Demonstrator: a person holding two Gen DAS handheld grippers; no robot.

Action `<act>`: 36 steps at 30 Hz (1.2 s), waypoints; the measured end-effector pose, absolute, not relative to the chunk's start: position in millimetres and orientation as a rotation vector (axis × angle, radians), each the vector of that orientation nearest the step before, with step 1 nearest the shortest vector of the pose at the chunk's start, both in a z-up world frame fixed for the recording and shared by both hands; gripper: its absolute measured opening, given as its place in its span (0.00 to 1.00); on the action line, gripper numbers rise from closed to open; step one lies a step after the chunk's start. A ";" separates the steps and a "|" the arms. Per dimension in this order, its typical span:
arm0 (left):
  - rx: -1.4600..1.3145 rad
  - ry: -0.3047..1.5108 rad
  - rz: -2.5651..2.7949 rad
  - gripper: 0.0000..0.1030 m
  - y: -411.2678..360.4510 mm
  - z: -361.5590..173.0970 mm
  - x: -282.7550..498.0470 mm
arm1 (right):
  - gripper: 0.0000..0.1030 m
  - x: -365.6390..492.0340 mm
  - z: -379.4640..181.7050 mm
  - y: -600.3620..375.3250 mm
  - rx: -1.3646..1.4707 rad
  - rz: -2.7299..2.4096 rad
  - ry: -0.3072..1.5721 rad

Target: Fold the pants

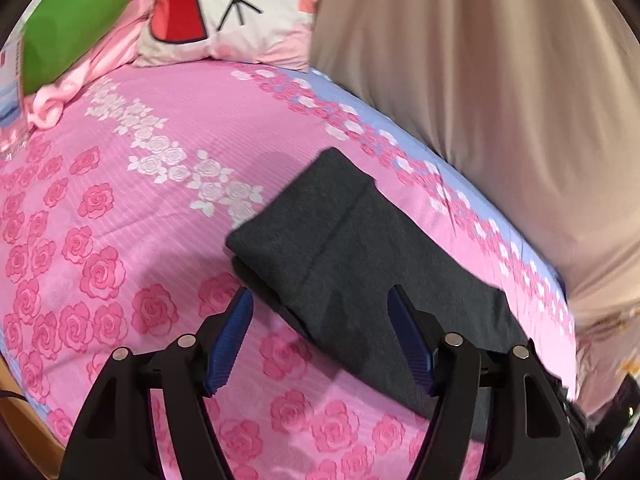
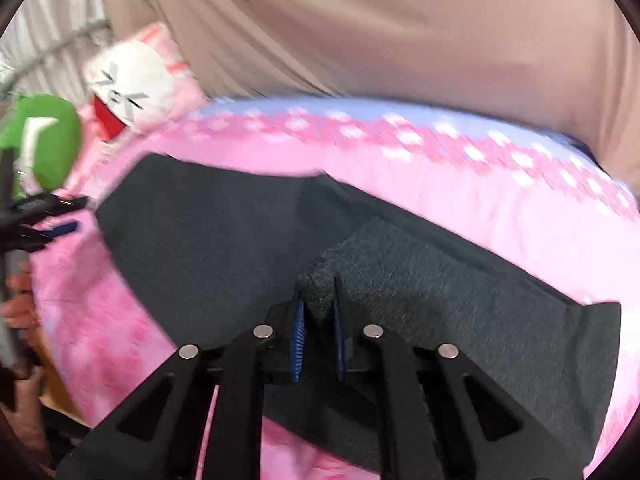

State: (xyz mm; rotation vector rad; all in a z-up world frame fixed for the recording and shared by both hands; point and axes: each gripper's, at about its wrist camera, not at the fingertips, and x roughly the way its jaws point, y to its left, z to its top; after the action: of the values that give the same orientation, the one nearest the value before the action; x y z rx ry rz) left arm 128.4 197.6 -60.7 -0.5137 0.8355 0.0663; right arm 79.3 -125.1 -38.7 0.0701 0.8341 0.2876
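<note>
R gripper pinching pants fold at lower centre, long axis running upper-left to lower-right; L gripper open, empty, nr far end.

one pair of dark grey pants lies folded on one bed with a pink rose-print sheet. two pillows sit at the bed's head edge: one green, one white with a cartoon face. two grippers show, each with two blue-padded fingers.
</note>
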 end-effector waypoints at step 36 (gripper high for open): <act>-0.135 0.824 -0.446 0.09 -132.6 22.5 108.3 | 0.46 -97.1 -47.6 -346.1 0.421 -0.124 0.680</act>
State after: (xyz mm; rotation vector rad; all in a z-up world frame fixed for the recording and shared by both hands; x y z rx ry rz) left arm 108.3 -132.6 22.5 -0.1352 0.8236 -0.4461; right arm -97.1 -346.1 -47.6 0.4213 0.6795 -0.1245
